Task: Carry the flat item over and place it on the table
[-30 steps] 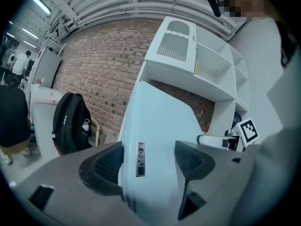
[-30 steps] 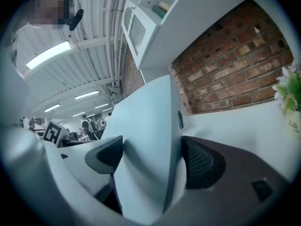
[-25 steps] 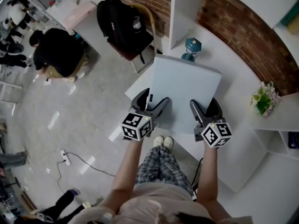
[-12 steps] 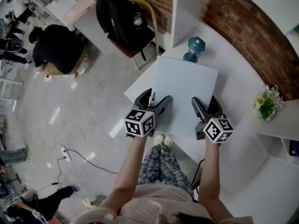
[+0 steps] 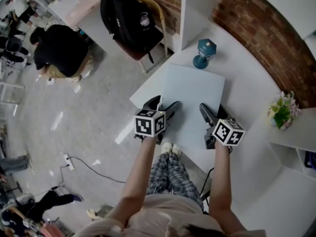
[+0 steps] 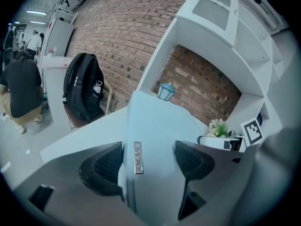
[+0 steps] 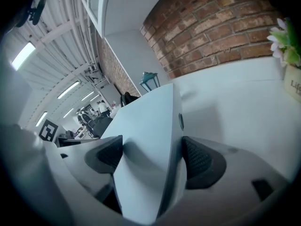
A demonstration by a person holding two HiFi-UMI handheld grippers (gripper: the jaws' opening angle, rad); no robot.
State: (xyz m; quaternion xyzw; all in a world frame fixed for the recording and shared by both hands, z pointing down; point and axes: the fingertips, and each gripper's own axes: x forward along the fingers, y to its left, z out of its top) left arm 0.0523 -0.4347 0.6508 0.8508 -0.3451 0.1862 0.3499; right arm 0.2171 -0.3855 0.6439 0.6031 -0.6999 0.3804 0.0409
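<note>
The flat item (image 5: 193,95) is a thin pale grey-blue slab with small ports along its edges, like a closed laptop. It sits low over the white table (image 5: 249,95), and I cannot tell whether it touches. My left gripper (image 5: 164,106) is shut on its near left edge. My right gripper (image 5: 213,111) is shut on its near right edge. In the left gripper view the flat item (image 6: 155,126) runs away between the jaws of the left gripper (image 6: 148,161). In the right gripper view the flat item (image 7: 150,126) stands edge-on inside the right gripper (image 7: 153,157).
A teal lantern (image 5: 202,53) stands on the table just beyond the item's far edge. A potted flower (image 5: 280,110) sits at the right by the brick wall. A chair with a black backpack (image 5: 129,19) is to the far left; a person in black (image 5: 57,48) crouches on the floor.
Both grippers carried the flat item a little farther over the table and lower, and its far edge has come closer to the teal lantern. The grip is unchanged.
</note>
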